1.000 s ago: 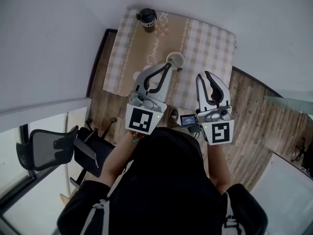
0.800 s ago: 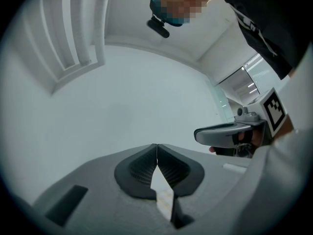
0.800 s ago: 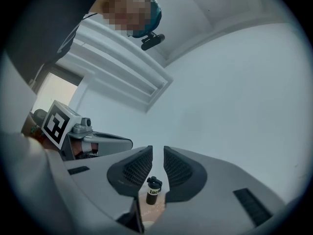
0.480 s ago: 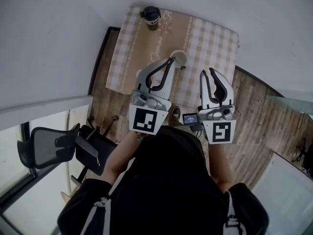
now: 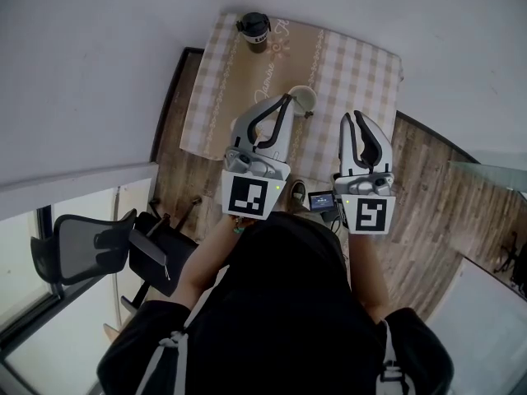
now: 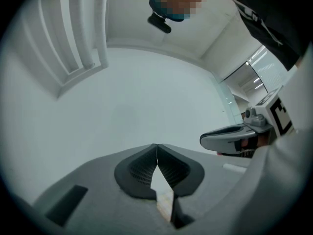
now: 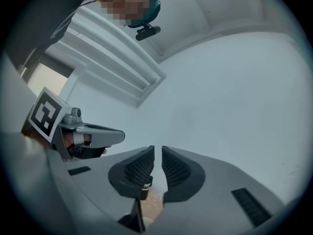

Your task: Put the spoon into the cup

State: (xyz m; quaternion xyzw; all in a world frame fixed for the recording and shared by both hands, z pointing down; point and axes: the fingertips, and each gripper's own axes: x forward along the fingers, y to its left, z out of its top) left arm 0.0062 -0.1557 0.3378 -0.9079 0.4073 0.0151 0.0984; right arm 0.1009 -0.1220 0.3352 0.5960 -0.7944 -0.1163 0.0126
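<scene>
- A bench (image 5: pixel 366 68) stands in the corner of a room, against a plain white wall (image 5: pixel 90 72), and a checked cloth (image 5: pixel 216 97) with a tan printed middle covers its top.
- The floor (image 5: pixel 420 196) around it is dark wood planking. A black mesh-backed chair (image 5: pixel 82 245) stands on the person's left side, well apart from the bench.
- A dark lidded tumbler (image 5: pixel 254 30) stands upright at the far edge of the cloth.
- The cup (image 5: pixel 303 98), pale and upright, stands near the middle of the cloth on the tan strip.
- The spoon cannot be made out in any view.
- The left gripper (image 5: pixel 286 102) is raised over the near part of the bench, and in the head view its tips overlap the cup's left rim. In the left gripper view its jaws are clenched, with the tips meeting and nothing between them.
- The right gripper (image 5: pixel 352 118) is held beside the left one, over the near right part of the cloth and apart from the cup. In the right gripper view its jaws stand only a narrow slit apart and hold nothing.
- A small device with a lit screen (image 5: pixel 321 200) shows between the two grippers' marker cubes.
</scene>
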